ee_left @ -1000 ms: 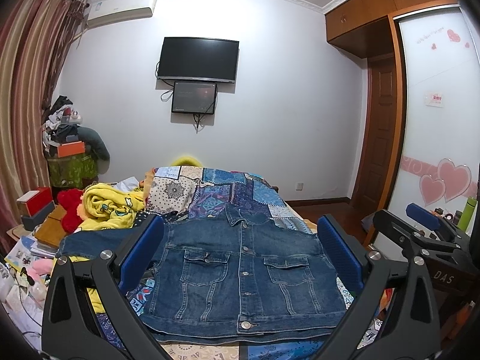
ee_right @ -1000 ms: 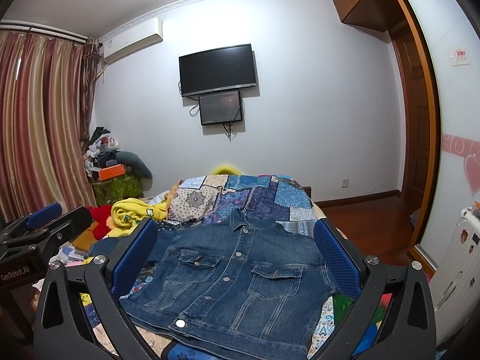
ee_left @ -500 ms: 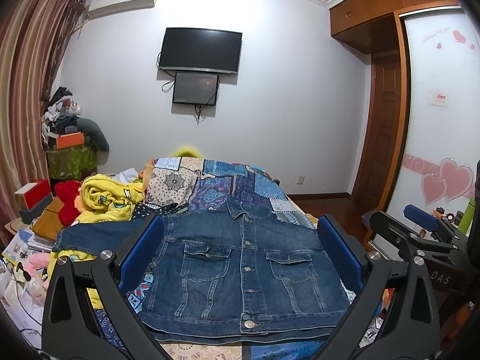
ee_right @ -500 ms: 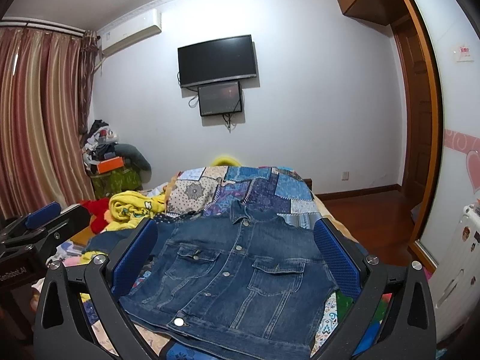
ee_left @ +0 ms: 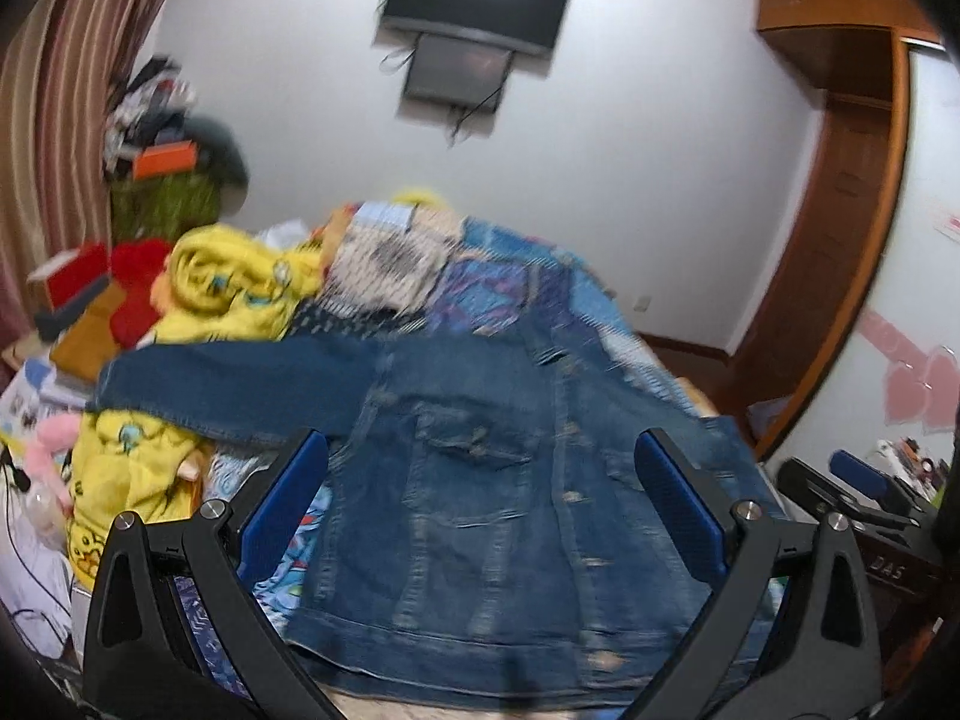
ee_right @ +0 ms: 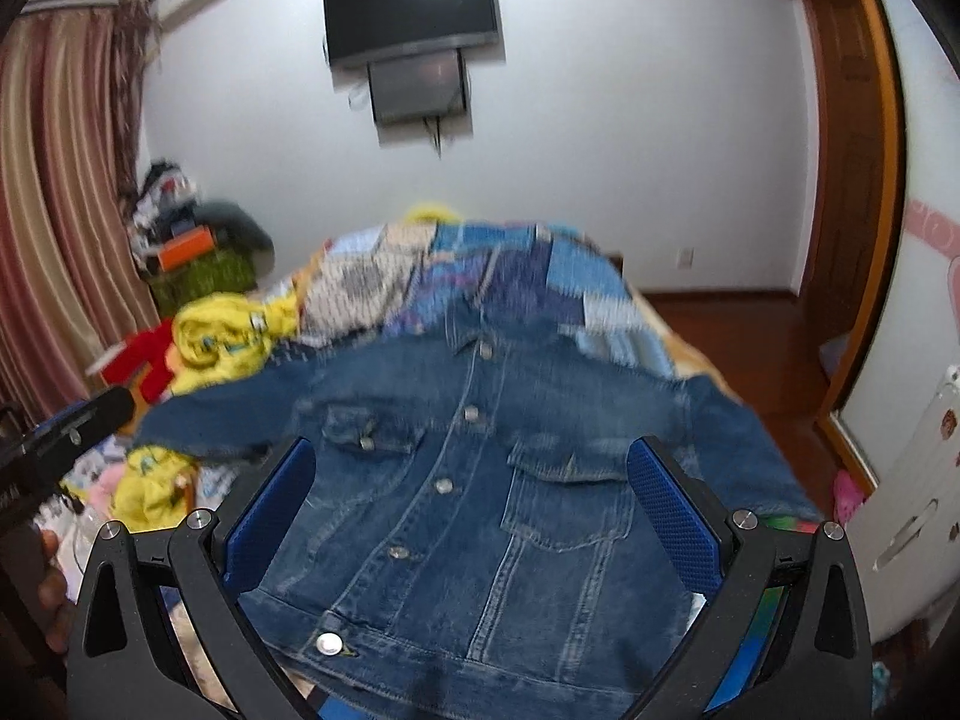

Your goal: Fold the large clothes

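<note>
A blue denim jacket [ee_left: 480, 480] lies front up, buttoned, on a patchwork bedspread [ee_left: 510, 294], hem toward me, sleeves spread to both sides. It also shows in the right wrist view [ee_right: 480, 480]. My left gripper [ee_left: 480, 492] is open and empty above the jacket's lower left half. My right gripper [ee_right: 471, 498] is open and empty above the jacket's lower front. The right gripper's body [ee_left: 864, 498] shows at the right edge of the left wrist view, and the left gripper's body [ee_right: 66, 426] at the left edge of the right wrist view.
Yellow clothing [ee_left: 234, 282] and a red plush [ee_left: 138, 276] are piled at the bed's left. Clutter [ee_left: 162, 132] stacks by striped curtains [ee_right: 54, 240]. A TV [ee_right: 414, 12] hangs on the far wall. A wooden door [ee_right: 846, 180] and a white wardrobe [ee_right: 924, 360] stand right.
Both grippers have moved forward and tilted down toward the jacket, which now fills more of both views. The current frames are blurred by the motion. Both stay open.
</note>
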Available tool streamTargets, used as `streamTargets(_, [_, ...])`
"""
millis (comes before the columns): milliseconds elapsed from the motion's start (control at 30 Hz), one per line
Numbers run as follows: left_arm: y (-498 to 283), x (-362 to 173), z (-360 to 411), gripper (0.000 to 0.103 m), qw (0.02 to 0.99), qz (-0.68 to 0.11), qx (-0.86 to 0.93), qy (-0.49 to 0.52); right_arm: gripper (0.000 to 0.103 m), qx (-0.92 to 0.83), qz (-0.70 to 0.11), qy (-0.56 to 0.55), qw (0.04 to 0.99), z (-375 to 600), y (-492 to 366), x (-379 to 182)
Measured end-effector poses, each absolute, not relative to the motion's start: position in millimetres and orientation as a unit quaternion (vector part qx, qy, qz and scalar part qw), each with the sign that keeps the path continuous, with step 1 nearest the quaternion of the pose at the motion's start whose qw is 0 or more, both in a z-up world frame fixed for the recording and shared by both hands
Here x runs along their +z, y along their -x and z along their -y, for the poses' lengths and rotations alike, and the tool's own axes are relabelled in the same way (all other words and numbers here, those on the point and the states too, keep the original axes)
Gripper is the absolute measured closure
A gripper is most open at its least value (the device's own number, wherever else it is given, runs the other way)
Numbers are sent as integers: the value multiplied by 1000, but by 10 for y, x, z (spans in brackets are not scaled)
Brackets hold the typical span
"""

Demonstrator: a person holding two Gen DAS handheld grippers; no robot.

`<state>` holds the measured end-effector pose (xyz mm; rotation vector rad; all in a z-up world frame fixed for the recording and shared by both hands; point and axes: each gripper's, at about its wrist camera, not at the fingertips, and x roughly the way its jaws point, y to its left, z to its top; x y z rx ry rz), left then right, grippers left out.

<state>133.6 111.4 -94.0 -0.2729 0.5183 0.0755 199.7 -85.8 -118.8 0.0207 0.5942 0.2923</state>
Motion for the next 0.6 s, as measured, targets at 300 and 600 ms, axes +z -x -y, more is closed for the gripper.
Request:
streamTargets(300, [-1897, -1607, -2491, 0, 927, -315, 137, 152, 0, 147, -333, 25, 931, 692, -2538, -1406])
streamTargets(600, [-2235, -2567, -3678, 5, 868, -387, 159, 268, 0, 107, -362, 53, 924, 598, -3040, -1675])
